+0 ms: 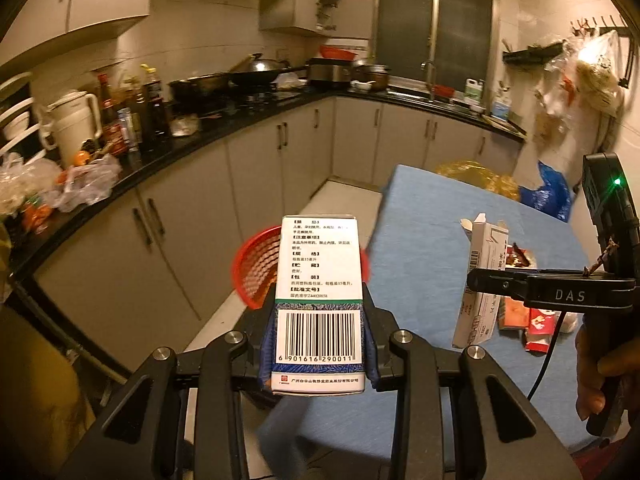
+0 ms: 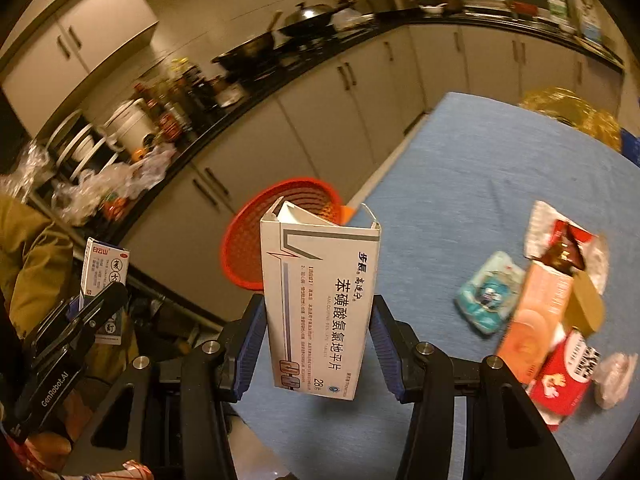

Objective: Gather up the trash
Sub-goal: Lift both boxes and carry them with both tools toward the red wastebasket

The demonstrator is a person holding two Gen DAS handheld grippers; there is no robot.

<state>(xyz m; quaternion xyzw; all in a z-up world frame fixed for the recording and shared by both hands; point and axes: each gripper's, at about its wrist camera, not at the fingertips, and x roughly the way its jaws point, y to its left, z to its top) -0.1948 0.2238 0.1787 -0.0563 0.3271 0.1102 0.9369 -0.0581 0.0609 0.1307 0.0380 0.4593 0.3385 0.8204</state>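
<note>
My left gripper (image 1: 319, 320) is shut on a small white medicine box with a barcode (image 1: 319, 300), held upright above the table's left edge. Behind it, a red mesh basket (image 1: 258, 264) stands on the floor by the cabinets. My right gripper (image 2: 318, 340) is shut on a taller white tablet box (image 2: 320, 300) whose top flaps are open; the red basket (image 2: 256, 240) lies just beyond it. In the left wrist view the right gripper (image 1: 476, 280) and its box (image 1: 480, 280) show from the side. In the right wrist view the left gripper (image 2: 80, 312) and its box (image 2: 105, 268) sit at the left.
A blue-clothed table (image 2: 460, 184) carries an orange box (image 2: 536, 308), a red packet (image 2: 564, 384), a teal packet (image 2: 490, 292) and a torn wrapper (image 2: 564, 244). A black counter (image 1: 160, 152) with bottles, pans and bags runs along the cabinets. A yellow bag (image 1: 472, 176) sits behind the table.
</note>
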